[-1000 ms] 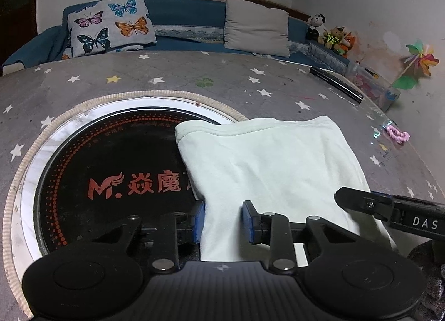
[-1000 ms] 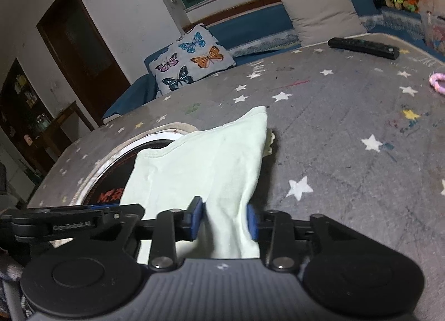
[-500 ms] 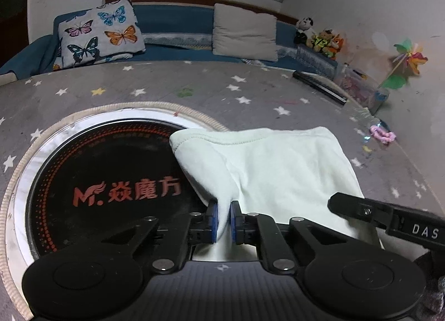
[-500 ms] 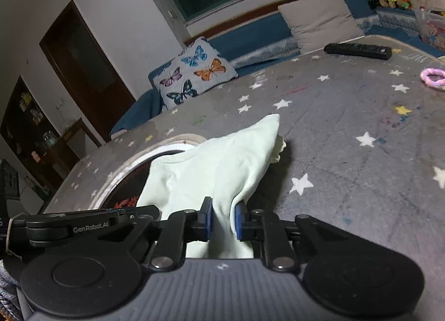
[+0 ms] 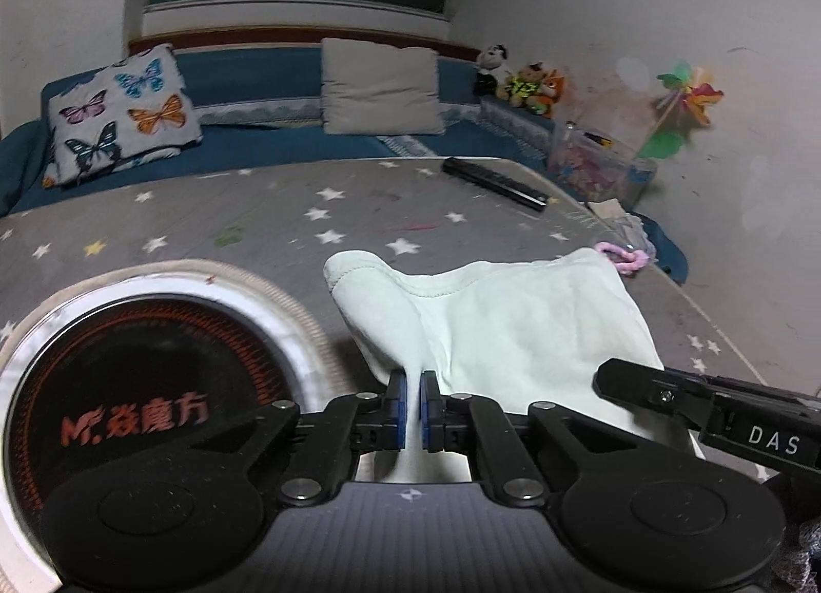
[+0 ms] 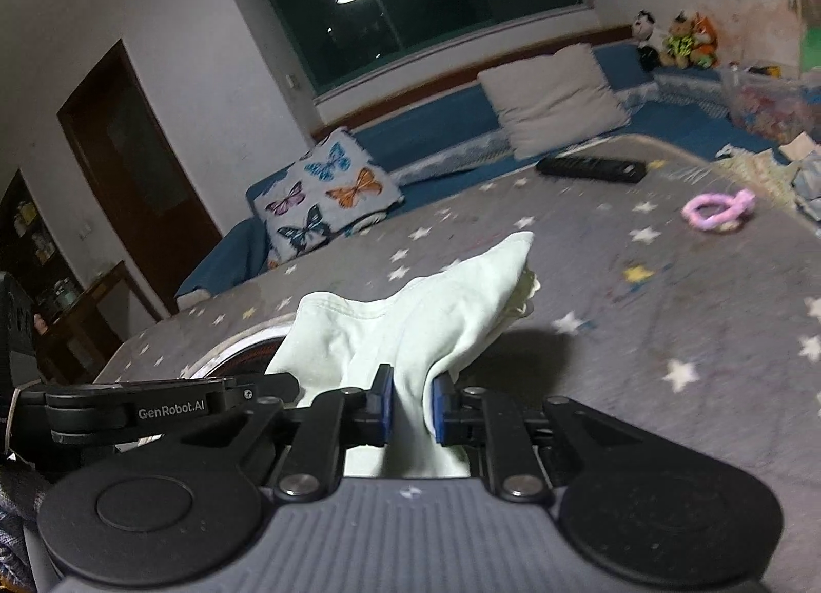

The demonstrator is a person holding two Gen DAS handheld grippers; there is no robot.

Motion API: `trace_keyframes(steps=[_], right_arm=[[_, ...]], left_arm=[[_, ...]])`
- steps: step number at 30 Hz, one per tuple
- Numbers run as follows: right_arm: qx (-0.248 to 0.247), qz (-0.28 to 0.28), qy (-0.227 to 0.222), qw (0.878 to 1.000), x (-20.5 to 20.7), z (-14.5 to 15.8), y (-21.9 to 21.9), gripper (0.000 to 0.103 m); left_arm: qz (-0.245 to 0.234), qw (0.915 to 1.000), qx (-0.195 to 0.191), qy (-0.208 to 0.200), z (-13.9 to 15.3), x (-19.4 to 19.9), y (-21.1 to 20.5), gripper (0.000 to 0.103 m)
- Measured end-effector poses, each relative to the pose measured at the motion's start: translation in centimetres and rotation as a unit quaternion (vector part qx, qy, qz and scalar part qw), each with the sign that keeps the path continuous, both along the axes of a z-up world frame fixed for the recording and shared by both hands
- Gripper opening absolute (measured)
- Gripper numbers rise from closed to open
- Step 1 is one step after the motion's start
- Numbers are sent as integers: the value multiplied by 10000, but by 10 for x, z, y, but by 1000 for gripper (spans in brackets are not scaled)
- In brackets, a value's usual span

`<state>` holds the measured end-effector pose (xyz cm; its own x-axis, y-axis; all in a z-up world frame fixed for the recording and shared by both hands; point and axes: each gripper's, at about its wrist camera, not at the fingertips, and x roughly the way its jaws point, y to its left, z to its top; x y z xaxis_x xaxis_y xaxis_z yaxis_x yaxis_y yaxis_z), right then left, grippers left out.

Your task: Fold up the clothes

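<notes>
A pale mint-green garment [image 5: 503, 316] lies partly folded on the grey star-patterned table [image 5: 256, 218]; its near edge is lifted. My left gripper [image 5: 410, 382] is shut on the garment's near left corner. My right gripper [image 6: 410, 382] is shut on the near right corner of the garment [image 6: 410, 316], which bunches upward between the blue pads. The right gripper's arm shows at the lower right of the left wrist view [image 5: 718, 413]. The far edge of the cloth still rests on the table.
A round black mat with red lettering [image 5: 128, 387] lies left of the garment. A black remote [image 5: 492, 182] and a pink ring toy [image 6: 718, 210] lie farther back. A blue sofa with a butterfly cushion [image 5: 118, 115] and a beige cushion [image 5: 379, 84] stands behind the table.
Both grippers closed on the garment's near corners, then lifted it and carried it away from the black mat, toward the far right of the table. The cloth now bunches and hangs from the pads.
</notes>
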<state>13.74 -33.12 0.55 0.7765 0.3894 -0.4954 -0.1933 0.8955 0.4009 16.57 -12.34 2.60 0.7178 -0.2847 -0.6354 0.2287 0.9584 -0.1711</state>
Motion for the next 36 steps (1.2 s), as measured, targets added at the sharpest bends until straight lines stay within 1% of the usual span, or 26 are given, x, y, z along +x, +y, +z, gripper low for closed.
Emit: trace_keyframes(steps=[8, 15, 20, 29, 36], right_arm=[[-216, -227, -199, 9993, -1, 15, -23, 13], [-317, -411, -296, 9982, 2, 22, -40, 13], [-403, -540, -345, 9971, 7, 25, -52, 13], [-514, -757, -241, 9955, 18, 18, -69, 13], [-562, -847, -121, 9947, 24, 9, -75, 13]], left_arm=[[-218, 9997, -21, -48, 6, 10, -28, 5], [-375, 9992, 20, -160, 16, 21, -51, 5], [-466, 9988, 38, -162, 17, 29, -67, 5], [-563, 9984, 74, -61, 8, 44, -84, 5], [-568, 9984, 65, 24, 1, 53, -88, 5]])
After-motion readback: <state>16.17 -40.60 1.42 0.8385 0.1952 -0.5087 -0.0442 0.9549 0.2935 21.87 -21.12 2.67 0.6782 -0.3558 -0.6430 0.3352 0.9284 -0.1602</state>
